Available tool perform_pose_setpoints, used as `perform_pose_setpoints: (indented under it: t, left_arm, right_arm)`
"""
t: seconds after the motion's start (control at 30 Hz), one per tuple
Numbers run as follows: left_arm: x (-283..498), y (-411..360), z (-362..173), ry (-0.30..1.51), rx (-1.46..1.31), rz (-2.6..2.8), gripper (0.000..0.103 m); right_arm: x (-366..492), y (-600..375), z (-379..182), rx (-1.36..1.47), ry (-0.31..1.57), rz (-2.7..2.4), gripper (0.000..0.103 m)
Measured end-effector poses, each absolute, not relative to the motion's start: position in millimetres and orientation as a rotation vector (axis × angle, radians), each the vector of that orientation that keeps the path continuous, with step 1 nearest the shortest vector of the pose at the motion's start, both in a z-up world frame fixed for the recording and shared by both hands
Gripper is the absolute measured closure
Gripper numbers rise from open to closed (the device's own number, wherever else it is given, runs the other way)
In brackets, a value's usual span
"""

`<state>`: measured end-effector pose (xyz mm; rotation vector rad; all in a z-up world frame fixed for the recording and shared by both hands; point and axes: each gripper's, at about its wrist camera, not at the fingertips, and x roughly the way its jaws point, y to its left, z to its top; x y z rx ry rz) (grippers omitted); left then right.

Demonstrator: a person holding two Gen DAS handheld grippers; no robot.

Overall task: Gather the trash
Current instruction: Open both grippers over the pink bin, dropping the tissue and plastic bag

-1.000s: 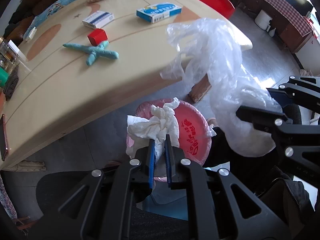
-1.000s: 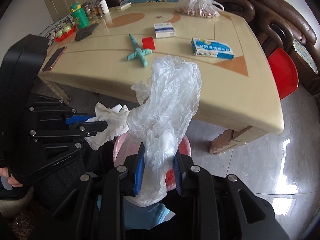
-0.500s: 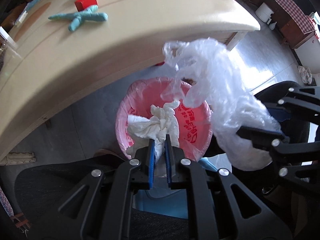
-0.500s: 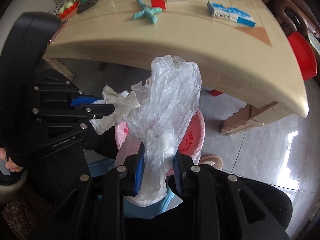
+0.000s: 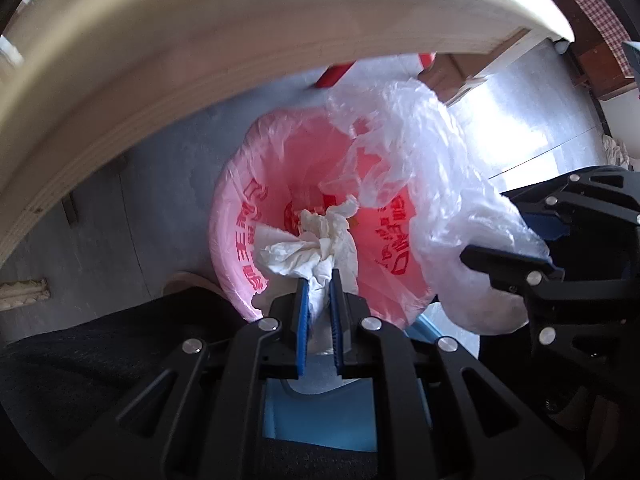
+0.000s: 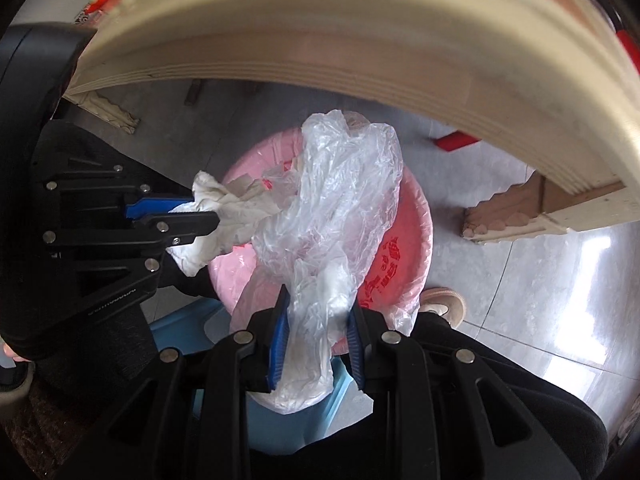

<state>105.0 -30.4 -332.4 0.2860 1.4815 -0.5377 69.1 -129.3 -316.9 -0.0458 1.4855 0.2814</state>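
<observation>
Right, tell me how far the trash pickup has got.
Done: both pieces are picked up and carried over the pink-lined bin beside the table. In hand: the left gripper is shut on the crumpled tissue, and the right gripper is shut on the clear plastic bag. Left: open both jaws so the two pieces drop in; neither is released yet.

right hand-held gripper (image 6: 316, 320) clamps clear plastic bag (image 6: 336, 216) above pink bin (image 6: 416, 232).
</observation>
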Motion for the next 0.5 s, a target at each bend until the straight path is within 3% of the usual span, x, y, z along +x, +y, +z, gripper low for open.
perform_pose_setpoints:
  t: [0.5]
  left_arm:
    - [118.2,-33.4,-373.5,1.594,0.277,-0.514,0.093]
  right_arm:
    - [97.9,-134.4,-391.1,-0.002,1.609,0.299,0.077]
